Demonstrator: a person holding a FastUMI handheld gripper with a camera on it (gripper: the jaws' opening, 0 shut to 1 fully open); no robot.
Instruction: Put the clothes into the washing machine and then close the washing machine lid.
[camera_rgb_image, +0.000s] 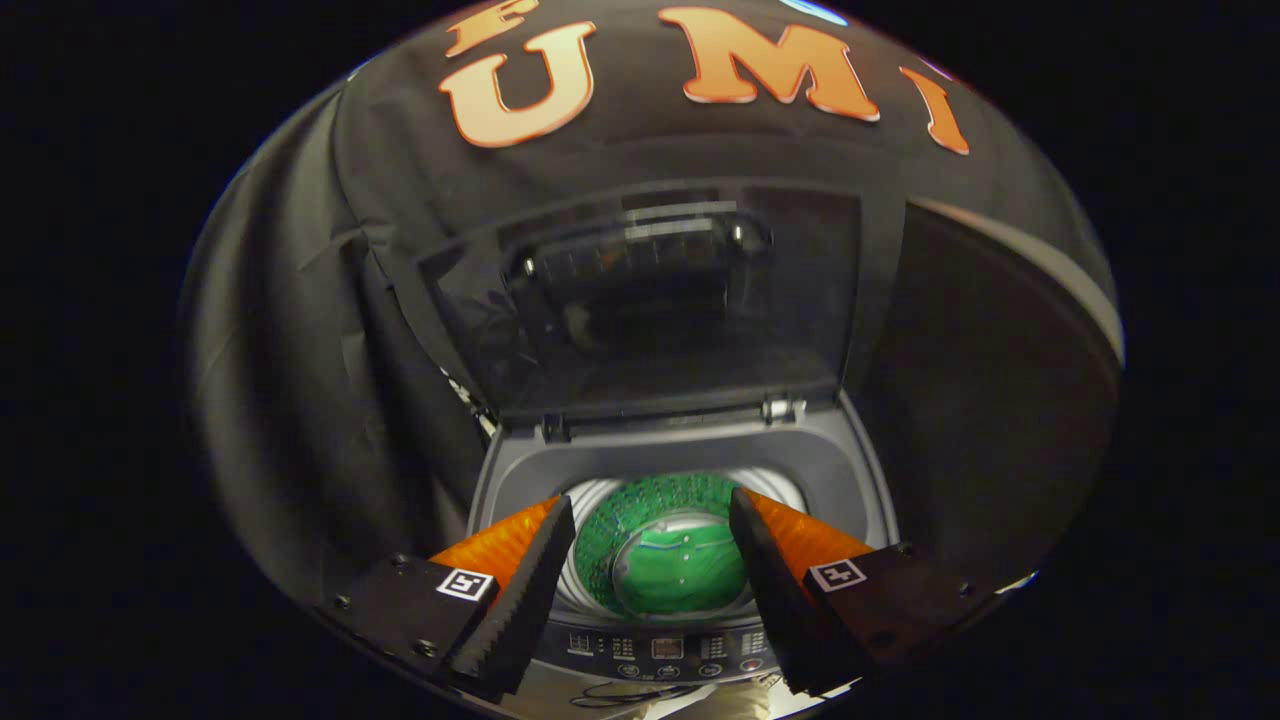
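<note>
Two fingers of the gripper (650, 590), jaws released wide and holding nothing, hang above the near edge of the washing machine (680, 460), whose lid (640, 300) stands upright at the far side, with green clothes (680, 565) down in the drum between them.

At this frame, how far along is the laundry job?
Done: green clothes lie in the drum, seen between the fingers. In hand: nothing; the gripper is open above the washer's control panel. Left: the lid stands upright behind the opening and needs closing.
</note>
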